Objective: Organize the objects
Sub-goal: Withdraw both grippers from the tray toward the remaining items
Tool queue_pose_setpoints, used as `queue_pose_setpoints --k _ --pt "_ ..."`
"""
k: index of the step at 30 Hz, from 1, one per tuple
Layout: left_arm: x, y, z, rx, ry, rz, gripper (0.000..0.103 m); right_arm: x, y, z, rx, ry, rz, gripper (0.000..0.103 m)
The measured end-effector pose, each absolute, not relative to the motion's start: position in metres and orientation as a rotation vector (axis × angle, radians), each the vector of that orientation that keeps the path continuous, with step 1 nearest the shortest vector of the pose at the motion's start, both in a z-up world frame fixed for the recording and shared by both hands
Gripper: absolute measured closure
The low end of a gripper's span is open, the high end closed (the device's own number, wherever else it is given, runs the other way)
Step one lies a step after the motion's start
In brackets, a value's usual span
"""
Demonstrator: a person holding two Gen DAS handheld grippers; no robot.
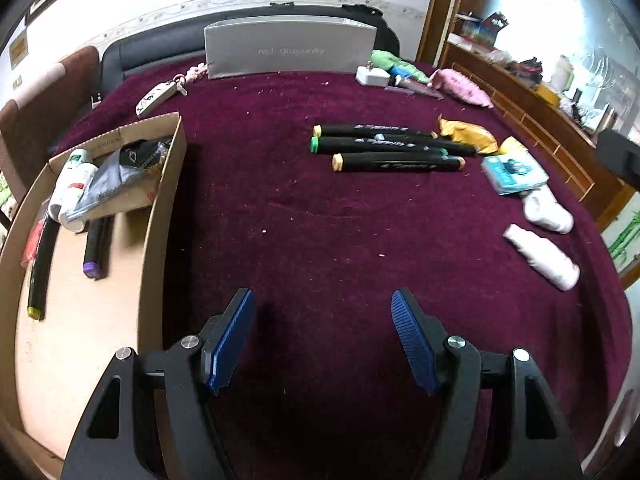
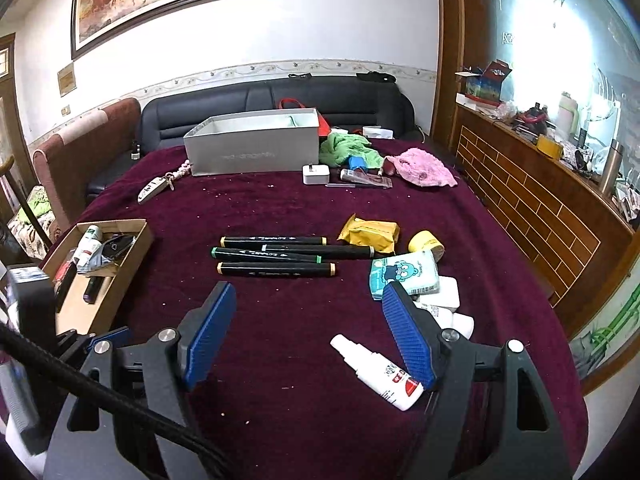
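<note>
Several black markers [image 1: 384, 148] [image 2: 276, 256] lie side by side on the maroon cloth, well beyond both grippers. My left gripper [image 1: 323, 300] is open over bare cloth, just right of the cardboard box [image 1: 160, 216] [image 2: 124, 280]. That box holds two markers, small white bottles and a grey pouch. My right gripper [image 2: 308, 292] is open too, with nothing between its fingers. A white spray bottle [image 2: 378, 372] lies on the cloth beside its right finger [image 2: 404, 332]. Behind that finger are a tissue pack [image 2: 404, 276] [image 1: 514, 174] and more white bottles [image 1: 548, 210].
A yellow packet [image 2: 370, 234] and a yellow tape roll [image 2: 426, 244] sit right of the markers. A grey open box [image 2: 256, 148], a key fob [image 2: 152, 192], a white charger [image 2: 316, 174] and green and pink cloths lie at the far edge. A black cable [image 2: 100, 396] crosses the lower left.
</note>
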State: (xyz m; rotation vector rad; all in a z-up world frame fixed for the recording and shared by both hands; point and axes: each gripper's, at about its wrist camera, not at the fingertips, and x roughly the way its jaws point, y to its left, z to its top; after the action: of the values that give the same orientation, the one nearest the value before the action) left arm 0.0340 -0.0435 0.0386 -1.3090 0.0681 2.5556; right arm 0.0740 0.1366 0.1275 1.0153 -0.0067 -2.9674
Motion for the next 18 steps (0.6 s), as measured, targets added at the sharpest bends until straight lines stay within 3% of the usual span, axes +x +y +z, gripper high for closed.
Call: queue_pose_setpoints --k 8,12,15,18 --pt "0.033 -0.025 0.024 -1.338 0.160 2.547 0.029 0.067 0.137 0.121 1.053 0.003 -2.958 0.026" --pt "0.034 -0.018 0.021 -1.326 0.209 2.535 0.013 0.062 0.142 0.119 1.076 -0.015 -2.917 0.026" --pt "0.032 -0.015 0.019 -1.334 0.222 2.500 0.001 0.055 0.169 0.117 1.108 -0.176 -2.809 0.026" --pt "0.031 -0.012 0.019 -1.334 0.253 2.473 0.002 0.047 0.218 0.111 1.154 -0.357 -2.748 0.026"
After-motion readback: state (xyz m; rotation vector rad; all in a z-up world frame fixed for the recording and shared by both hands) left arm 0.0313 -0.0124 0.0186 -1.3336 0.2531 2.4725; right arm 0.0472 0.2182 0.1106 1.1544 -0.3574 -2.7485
